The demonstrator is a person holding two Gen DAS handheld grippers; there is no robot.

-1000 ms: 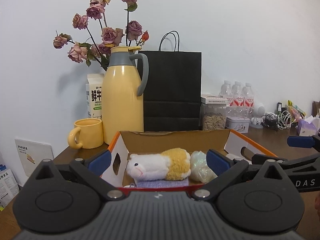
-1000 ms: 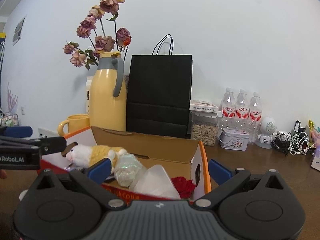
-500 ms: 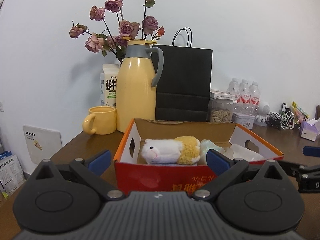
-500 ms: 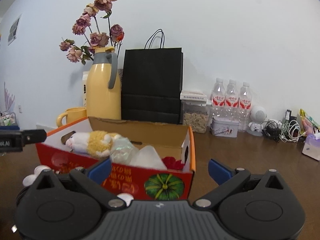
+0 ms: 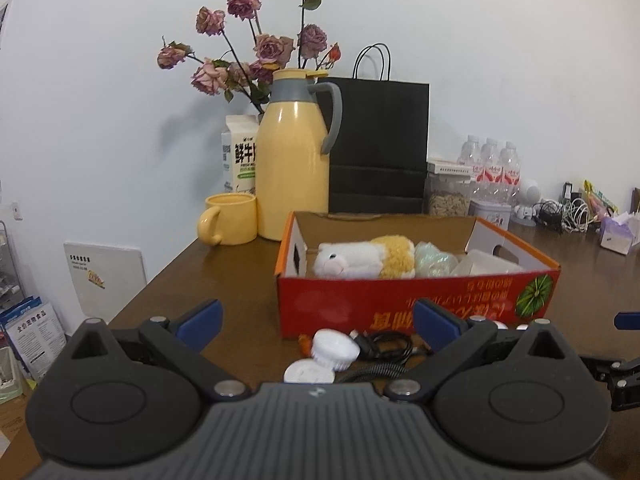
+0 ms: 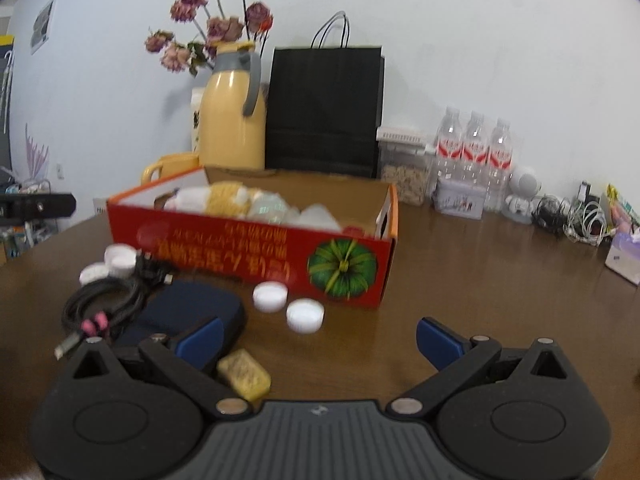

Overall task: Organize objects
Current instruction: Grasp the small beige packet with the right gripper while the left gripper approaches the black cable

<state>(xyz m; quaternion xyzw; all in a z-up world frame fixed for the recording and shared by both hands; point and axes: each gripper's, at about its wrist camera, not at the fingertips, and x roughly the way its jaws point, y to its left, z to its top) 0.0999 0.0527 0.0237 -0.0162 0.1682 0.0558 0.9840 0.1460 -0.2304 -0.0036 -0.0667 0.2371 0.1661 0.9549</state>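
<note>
Hovering left gripper [image 5: 316,320] jaws apart, red box [image 5: 400,296] ahead

Yellow thermos jug [image 5: 294,156], dried roses [image 5: 256,50], black paper bag [image 5: 378,144], three water bottles [image 6: 474,148], yellow mug [image 5: 230,219]

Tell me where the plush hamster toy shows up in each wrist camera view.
Left wrist: plush hamster lies centre frame, at the left end inside the red box.
Right wrist: plush hamster, blurred, sits upper left of centre, inside the same box.
Shared landmark: the yellow thermos jug behind the box.
</note>
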